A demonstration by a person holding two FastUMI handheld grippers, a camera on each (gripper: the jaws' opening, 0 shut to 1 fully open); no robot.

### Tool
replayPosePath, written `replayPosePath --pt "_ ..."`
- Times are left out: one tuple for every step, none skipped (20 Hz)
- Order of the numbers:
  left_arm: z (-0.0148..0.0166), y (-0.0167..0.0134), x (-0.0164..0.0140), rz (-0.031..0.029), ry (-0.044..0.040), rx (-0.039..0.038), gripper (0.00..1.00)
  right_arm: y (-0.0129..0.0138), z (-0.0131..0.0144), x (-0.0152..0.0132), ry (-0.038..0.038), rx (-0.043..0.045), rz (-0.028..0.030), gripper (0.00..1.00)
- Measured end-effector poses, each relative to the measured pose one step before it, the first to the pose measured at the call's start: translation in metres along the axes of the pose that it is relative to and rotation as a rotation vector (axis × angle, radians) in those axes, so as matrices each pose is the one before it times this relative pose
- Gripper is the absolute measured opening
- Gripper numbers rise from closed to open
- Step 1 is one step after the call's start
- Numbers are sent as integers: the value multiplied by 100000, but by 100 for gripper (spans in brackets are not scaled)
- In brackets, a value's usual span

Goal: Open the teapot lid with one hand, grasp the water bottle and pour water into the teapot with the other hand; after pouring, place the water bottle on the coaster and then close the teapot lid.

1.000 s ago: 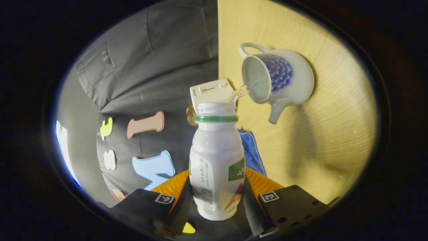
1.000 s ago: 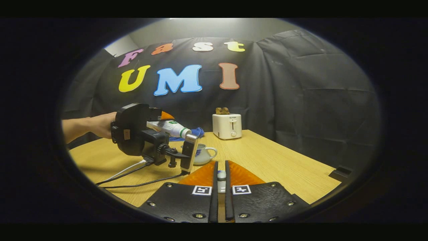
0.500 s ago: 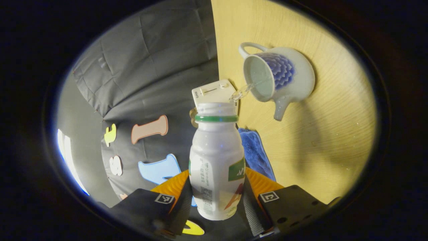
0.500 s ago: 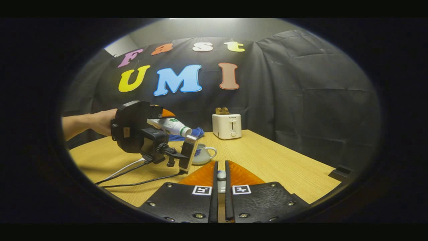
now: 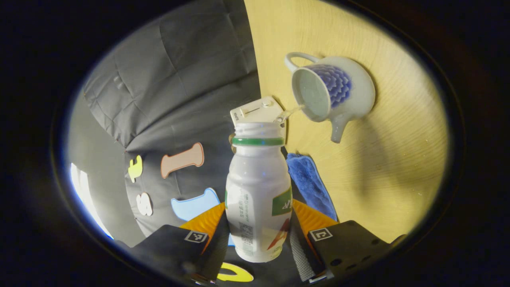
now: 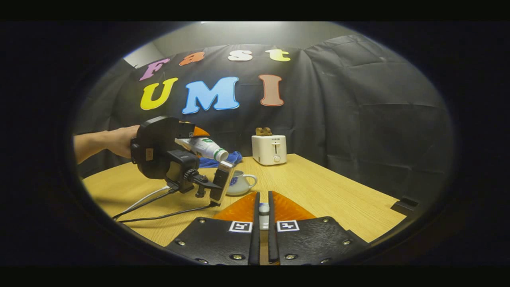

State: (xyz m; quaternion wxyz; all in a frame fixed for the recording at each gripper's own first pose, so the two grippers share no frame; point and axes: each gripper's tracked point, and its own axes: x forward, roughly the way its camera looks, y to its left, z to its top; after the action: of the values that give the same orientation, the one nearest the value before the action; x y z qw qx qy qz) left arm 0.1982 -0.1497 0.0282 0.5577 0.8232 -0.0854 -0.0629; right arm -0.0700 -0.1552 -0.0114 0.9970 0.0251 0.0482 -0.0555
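Observation:
My left gripper point(image 5: 259, 218) is shut on a white water bottle point(image 5: 258, 191) with a green neck ring and no cap. The bottle is tipped over, and a thin stream of water point(image 5: 293, 109) runs from its mouth into the open white-and-blue teapot point(image 5: 350, 95) on the wooden table. In the right gripper view the same bottle point(image 6: 203, 147) slants down over the teapot point(image 6: 241, 182), held by the left gripper point(image 6: 163, 151) and a person's hand point(image 6: 115, 141). My right gripper point(image 6: 263, 199) hovers nearer, shut on the small pale teapot lid point(image 6: 263, 209).
A white toaster point(image 6: 269, 149) with bread in it stands at the table's back edge. A blue cloth point(image 6: 223, 159) lies behind the teapot. Cables point(image 6: 159, 207) trail from the left gripper across the table point(image 6: 326, 191). A dark block point(image 6: 404, 206) sits at the right edge.
The left gripper has risen a little and tipped the bottle further down. The water stream into the teapot has thinned. The right gripper has stayed still.

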Motion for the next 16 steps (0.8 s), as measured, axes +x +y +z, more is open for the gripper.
replayPosePath --pt "-19 110 38 185 146 1124 78 -10 -79 -45 40 141 1 8" --pt "24 97 -49 275 -120 735 81 -65 -26 -36 72 165 -77 8" --pt "74 77 -33 -12 -139 356 78 -65 -38 -19 85 117 19 4" --pt "13 98 93 -205 -138 188 78 -2 10 14 74 23 -12 0" --pt "70 -3 70 -107 -48 295 78 39 -24 25 16 52 -3 0" --pt "46 82 30 14 -284 288 71 21 70 7 0 27 0 0" --pt "98 87 -33 -231 -5 399 71 -110 -20 -77 13 193 -6 0" --pt "62 42 129 -107 -225 209 71 34 84 -37 -21 124 91 0" --pt "171 -13 -73 -59 -197 69 71 -73 -202 5 33 -212 -126 0" --pt "31 101 -26 -123 -187 36 71 12 90 -60 -53 -224 -66 0" --pt "238 -96 9 -133 -361 -103 71 26 18 -5 -24 -113 -28 0" --pt "115 -62 40 -499 -395 -454 71 64 123 48 110 -33 40 0" --pt "208 -244 53 -560 -575 -791 84 -23 -95 30 130 114 130 0" --pt "29 -147 74 -678 -194 -408 84 65 82 56 149 83 135 24" --pt "25 -214 64 -294 -32 -3 84 -13 -66 3 -23 -74 64 0" --pt "-9 -124 105 -486 124 31 84 18 133 55 -91 -123 52 0"
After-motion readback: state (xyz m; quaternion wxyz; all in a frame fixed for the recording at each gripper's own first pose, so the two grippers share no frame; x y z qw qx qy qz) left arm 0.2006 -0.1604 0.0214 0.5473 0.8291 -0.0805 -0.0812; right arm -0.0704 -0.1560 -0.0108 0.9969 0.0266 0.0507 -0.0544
